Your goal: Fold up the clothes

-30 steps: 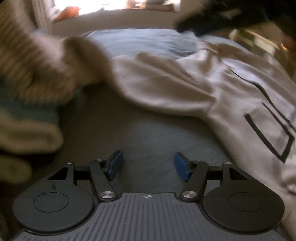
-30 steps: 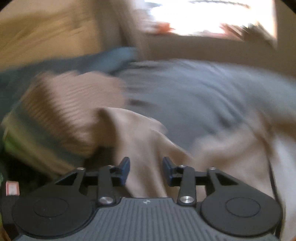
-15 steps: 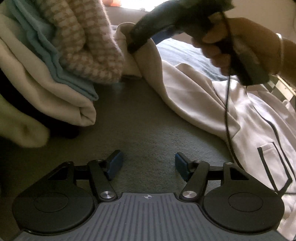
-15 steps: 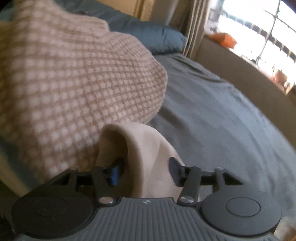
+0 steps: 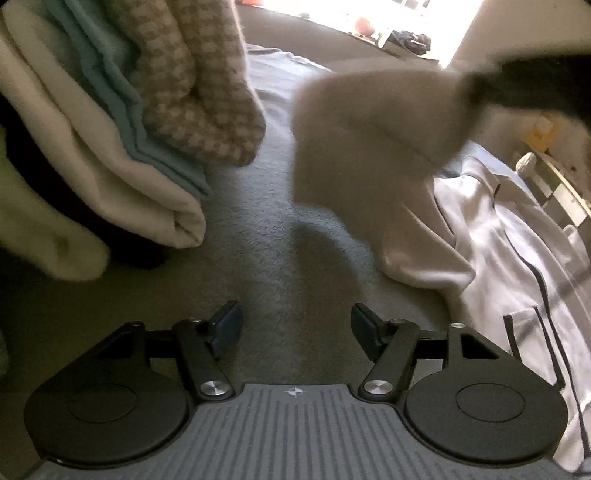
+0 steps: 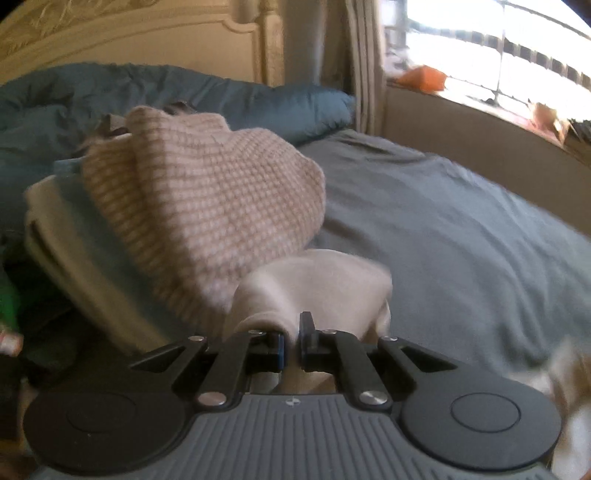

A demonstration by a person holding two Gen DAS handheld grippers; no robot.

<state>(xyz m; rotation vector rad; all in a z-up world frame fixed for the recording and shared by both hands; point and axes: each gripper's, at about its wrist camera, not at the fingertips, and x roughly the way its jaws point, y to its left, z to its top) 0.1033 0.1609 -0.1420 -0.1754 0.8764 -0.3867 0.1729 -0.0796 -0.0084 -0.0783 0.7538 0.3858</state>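
A cream hoodie with dark trim (image 5: 509, 258) lies on the grey bed sheet (image 5: 288, 229) at the right of the left wrist view. Its sleeve (image 5: 369, 147) hangs lifted and blurred from my right gripper (image 5: 524, 85), a dark shape at the upper right. In the right wrist view my right gripper (image 6: 291, 341) is shut on the cream sleeve cuff (image 6: 317, 284). My left gripper (image 5: 295, 326) hovers open over bare sheet, nothing between its fingers.
A stack of folded clothes sits at the left: a checked beige knit (image 5: 199, 85) on top, a light blue layer (image 5: 122, 107), a cream one (image 5: 110, 173). A teal duvet (image 6: 221, 96), headboard (image 6: 147, 33) and window sill (image 6: 480, 122) lie beyond.
My right gripper closed on the sleeve cuff and lifted it up and away to the right. My left gripper stayed open over the sheet.
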